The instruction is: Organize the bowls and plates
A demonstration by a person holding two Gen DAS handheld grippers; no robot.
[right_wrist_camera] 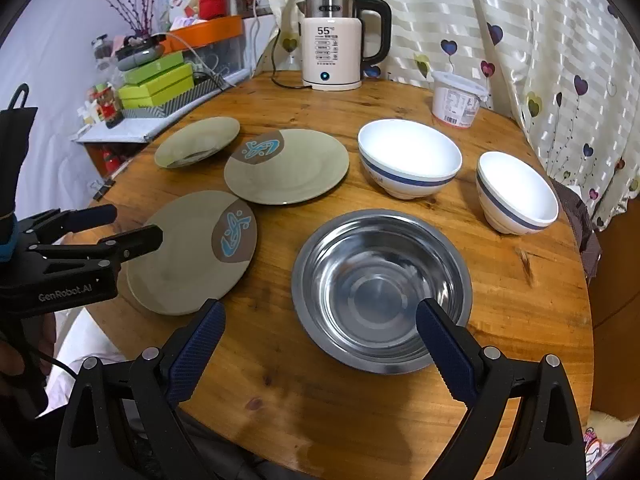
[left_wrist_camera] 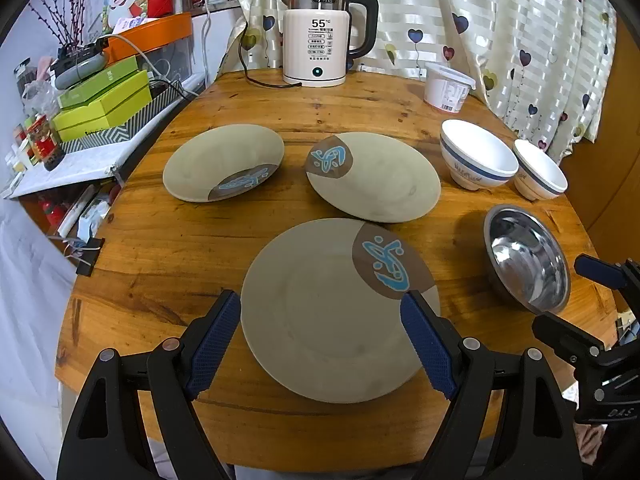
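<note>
Wood, honey-brown and knotted, forms the round table (right_wrist_camera: 360,412) on which all the dishes are spread. Three beige plates with brown-and-blue patches are laid toward the left: the nearest plate (left_wrist_camera: 336,320) is seen between the fingers of the left gripper (left_wrist_camera: 320,344), its near rim close to the table's front edge; the middle plate (left_wrist_camera: 376,180) sits just behind it, almost touching; the far-left plate (left_wrist_camera: 220,164) lies apart, tilted, near the left edge. A steel bowl (right_wrist_camera: 380,288) is set to the right of the nearest plate, and the right gripper (right_wrist_camera: 320,348) is held over its near rim, one finger on each side. Both sets of jaws are spread wide and nothing is gripped. Two white bowls with blue bands stand behind: the larger white bowl (right_wrist_camera: 408,160) mid-table and the smaller white bowl (right_wrist_camera: 516,196) close to the right edge. All three bowls are seen to be empty. Bare wood is left open along the front and between the steel bowl and the smaller white bowl. At the back, a kettle (right_wrist_camera: 336,44) and a lidded white tub (right_wrist_camera: 458,100) are placed before a curtain (right_wrist_camera: 520,32).
</note>
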